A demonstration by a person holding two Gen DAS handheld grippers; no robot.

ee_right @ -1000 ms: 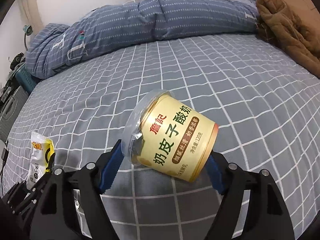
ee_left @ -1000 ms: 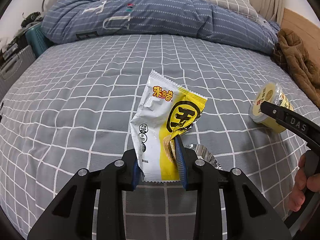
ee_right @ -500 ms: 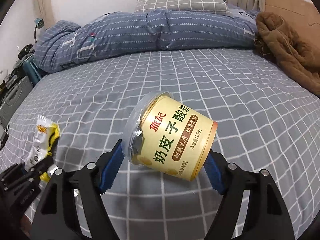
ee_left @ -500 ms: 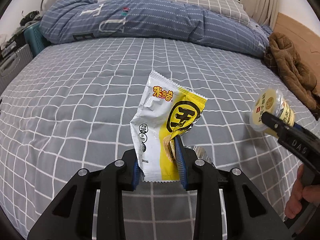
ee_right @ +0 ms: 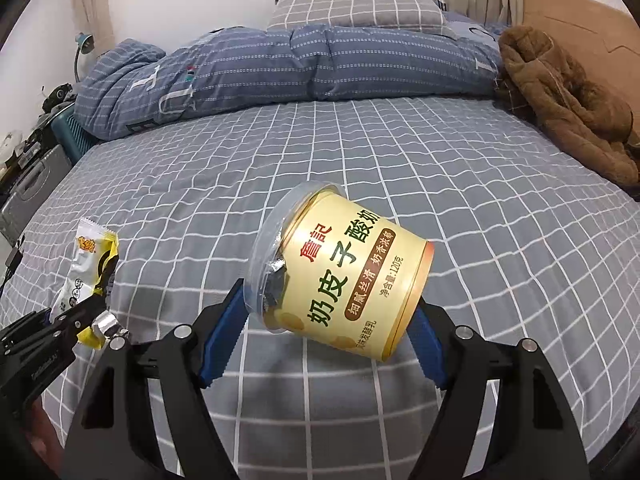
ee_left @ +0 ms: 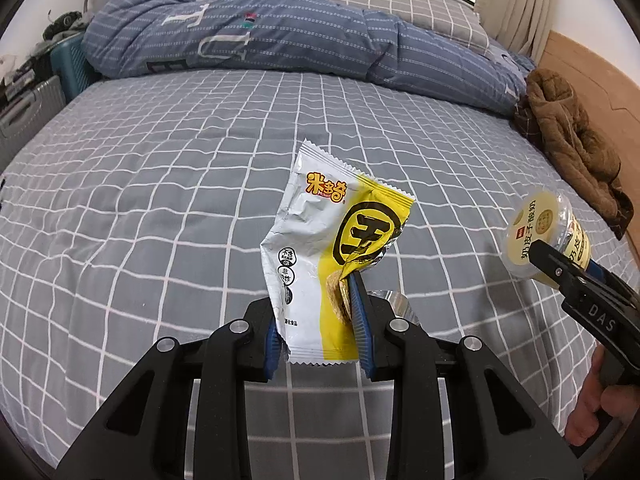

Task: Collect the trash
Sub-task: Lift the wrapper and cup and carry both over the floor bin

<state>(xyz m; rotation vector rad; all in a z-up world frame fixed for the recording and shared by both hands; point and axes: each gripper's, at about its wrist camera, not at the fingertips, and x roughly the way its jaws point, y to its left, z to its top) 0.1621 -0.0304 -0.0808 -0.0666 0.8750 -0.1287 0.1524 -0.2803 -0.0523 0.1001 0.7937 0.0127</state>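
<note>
Left wrist view
Your left gripper (ee_left: 318, 330): jaws closed on the snack wrapper (ee_left: 326, 256), blue pads pinching its lower part from both sides.
Wrapper: white and yellow, crinkled, standing upright out of the jaws, held up off the bed; torn top edge uppermost.
Foil scrap (ee_left: 394, 300): silvery piece, just behind the right finger; can't tell if it's touching the wrapper.
Your right gripper (ee_left: 560, 256): at the right edge, holding the yogurt cup (ee_left: 546, 236), clear lid facing this camera; cup is off the bed.
Your right hand (ee_left: 596, 404): bottom right corner, on the gripper handle.
Bed (ee_left: 160, 200): grey sheet with a white grid.
Duvet (ee_left: 280, 36): blue striped, bunched along the far side.
Brown jacket (ee_left: 572, 148): heaped at the far right edge of the bed.

Right wrist view
Your right gripper (ee_right: 320, 338): jaws clamped on the yogurt cup (ee_right: 352, 280), one blue pad at the lid end, the other at the base end.
Cup: cream yellow, lying tilted on its side, lid to the left and up, lifted above the bed (ee_right: 480, 200).
Your left gripper (ee_right: 86, 312): lower left, snack wrapper (ee_right: 90, 264) sticking up out of it; well apart from the cup.
Pillow (ee_right: 356, 10): grey checked, behind the duvet (ee_right: 320, 60).
Brown jacket (ee_right: 560, 100): right side.
</note>
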